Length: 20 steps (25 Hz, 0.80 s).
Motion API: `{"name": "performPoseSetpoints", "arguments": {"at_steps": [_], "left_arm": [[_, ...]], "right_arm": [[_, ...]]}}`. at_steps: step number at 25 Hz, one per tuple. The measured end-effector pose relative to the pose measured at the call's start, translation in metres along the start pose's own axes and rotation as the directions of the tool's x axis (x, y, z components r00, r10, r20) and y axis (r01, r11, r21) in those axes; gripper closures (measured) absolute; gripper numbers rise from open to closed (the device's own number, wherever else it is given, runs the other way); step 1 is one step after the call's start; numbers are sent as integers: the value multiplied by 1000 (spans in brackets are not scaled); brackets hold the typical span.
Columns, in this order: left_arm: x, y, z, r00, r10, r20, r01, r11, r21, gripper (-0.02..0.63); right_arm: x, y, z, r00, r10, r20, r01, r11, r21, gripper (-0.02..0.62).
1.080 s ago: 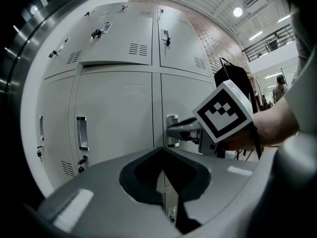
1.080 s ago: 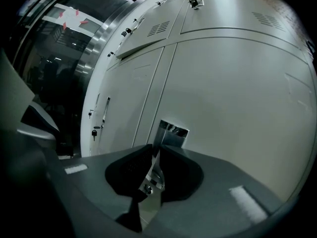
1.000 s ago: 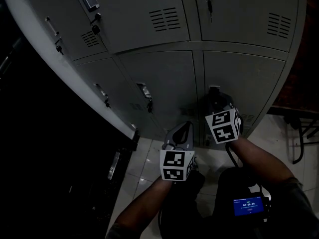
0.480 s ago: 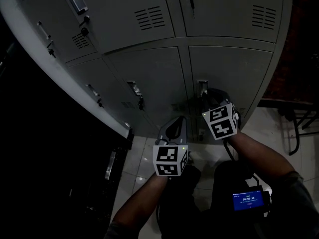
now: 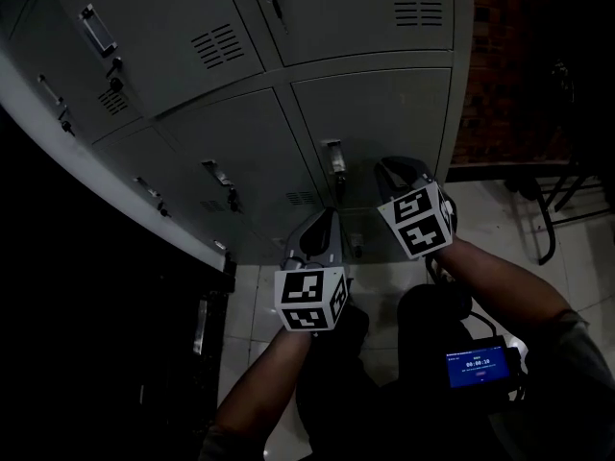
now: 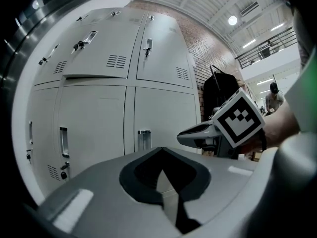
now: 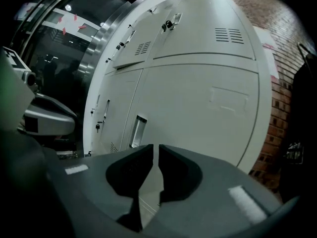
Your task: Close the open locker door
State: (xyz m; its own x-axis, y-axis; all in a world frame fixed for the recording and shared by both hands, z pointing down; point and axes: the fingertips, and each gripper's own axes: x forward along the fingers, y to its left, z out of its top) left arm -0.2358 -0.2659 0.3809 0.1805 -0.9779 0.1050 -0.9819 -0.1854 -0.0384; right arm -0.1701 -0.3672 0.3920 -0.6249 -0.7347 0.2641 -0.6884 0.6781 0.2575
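Grey metal lockers fill the head view. The lower right locker door (image 5: 384, 113) lies flush, its recessed handle (image 5: 333, 155) left of my right gripper (image 5: 392, 168). An upper left door (image 6: 94, 48) seems to stand slightly proud at its bottom edge. The right gripper (image 7: 155, 147) points at the lower right door from a short way off. Its jaws are closing to a narrow slit with nothing between them. Lower and to the left, my left gripper (image 5: 322, 221) is shut and empty (image 6: 161, 150), also aimed at the lower doors.
A brick wall (image 5: 490, 65) borders the lockers on the right, with black metal chair legs (image 5: 548, 200) on the white tiled floor (image 5: 596, 257). A dark gap (image 5: 77, 305) lies at the left. A small device with a blue screen (image 5: 478, 365) hangs at the person's waist.
The head view has swung right, so the lockers slid left. The right gripper, earlier at the lower right door's handle, now sits to the right of it and clear of the door.
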Motion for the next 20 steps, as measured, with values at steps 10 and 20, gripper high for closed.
{"name": "performPoseSetpoints", "arguments": {"at_steps": [10, 20], "left_arm": [[-22, -75, -1, 998, -64, -28, 65, 998, 24, 604], [-45, -157, 8, 988, -156, -5, 156, 988, -2, 604]], "right_arm": [[-130, -41, -37, 1000, -14, 11, 13, 995, 98, 578], [-238, -70, -71, 999, -41, 36, 35, 987, 156, 586]]}}
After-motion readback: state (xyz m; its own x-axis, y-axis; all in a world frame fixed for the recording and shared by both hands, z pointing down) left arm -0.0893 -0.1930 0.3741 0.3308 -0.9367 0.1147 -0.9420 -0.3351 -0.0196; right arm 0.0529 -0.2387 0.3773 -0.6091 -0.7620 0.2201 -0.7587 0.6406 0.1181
